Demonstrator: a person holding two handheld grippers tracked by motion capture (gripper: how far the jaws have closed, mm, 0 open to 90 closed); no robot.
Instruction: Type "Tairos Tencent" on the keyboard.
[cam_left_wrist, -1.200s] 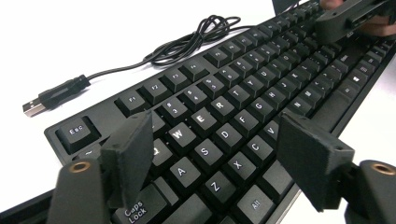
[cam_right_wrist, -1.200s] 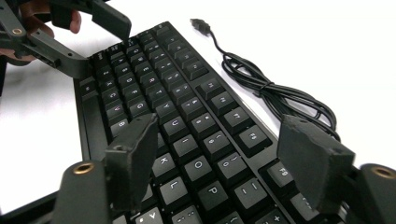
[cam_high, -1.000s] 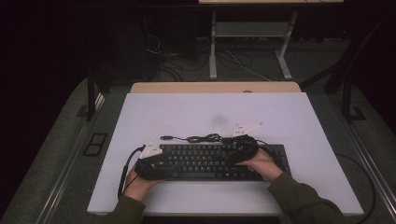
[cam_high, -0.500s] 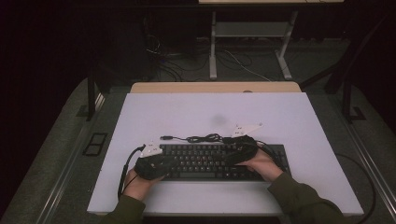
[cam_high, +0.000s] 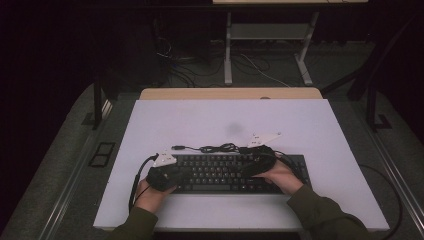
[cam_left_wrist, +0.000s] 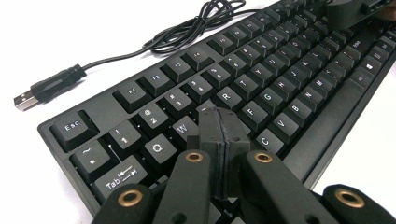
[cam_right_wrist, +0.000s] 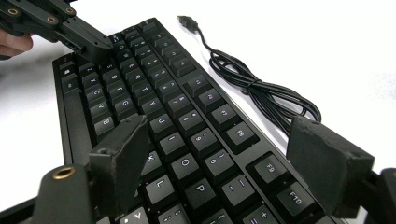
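A white table (cam_high: 200, 125) stands in a dim room, with a black keyboard (cam_high: 225, 172) lying near its front edge. The left gripper (cam_left_wrist: 219, 122), jaws just closed together on nothing, rests its tip over the keyboard's left end, seemingly touching keys near W. The right gripper (cam_right_wrist: 219, 154) hangs over the right end, jaws wide and empty. Beyond, the keyboard's cable (cam_right_wrist: 261, 88) lies coiled, its plug (cam_left_wrist: 46, 88) loose on the table.

A white table (cam_high: 320, 130) bears a black keyboard (cam_high: 225, 172) with its loosely coiled cable (cam_high: 215, 148) behind it.
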